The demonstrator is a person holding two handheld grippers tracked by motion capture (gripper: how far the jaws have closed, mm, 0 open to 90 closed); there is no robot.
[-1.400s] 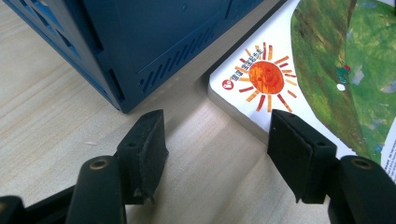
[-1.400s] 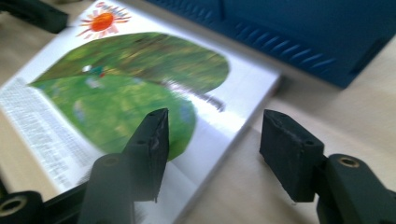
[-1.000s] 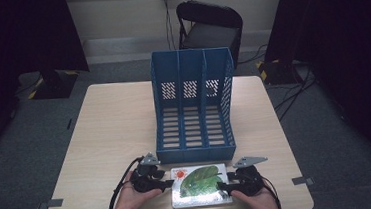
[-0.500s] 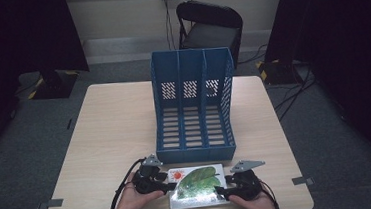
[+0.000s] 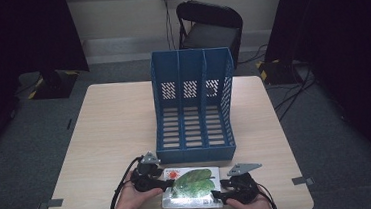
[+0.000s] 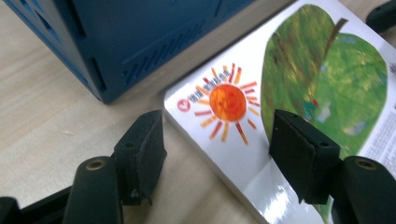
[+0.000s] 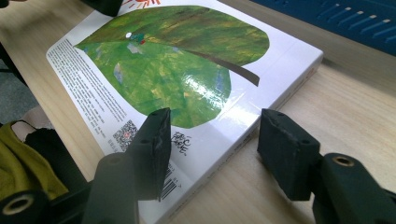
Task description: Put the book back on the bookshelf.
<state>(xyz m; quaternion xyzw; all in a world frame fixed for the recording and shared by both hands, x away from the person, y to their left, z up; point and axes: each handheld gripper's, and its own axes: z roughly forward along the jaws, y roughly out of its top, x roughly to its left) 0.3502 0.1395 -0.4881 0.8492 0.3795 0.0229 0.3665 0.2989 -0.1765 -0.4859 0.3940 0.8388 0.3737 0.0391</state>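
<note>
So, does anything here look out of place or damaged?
Nothing looks damaged or spilled. The picture book lies flat on the table near its front edge, slightly askew to it. The blue file rack stands upright behind it.

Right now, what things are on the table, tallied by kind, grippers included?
Books: 1, the leaf-cover book lying flat
File racks: 1, the blue rack
Grippers: 2, the left gripper and the right gripper, one at each end of that book
Total: 4

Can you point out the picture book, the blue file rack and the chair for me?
picture book (image 5: 192,185), high view, on its green leaf cover.
blue file rack (image 5: 194,115), high view, on its slatted floor.
chair (image 5: 208,35), high view, on its seat.
</note>
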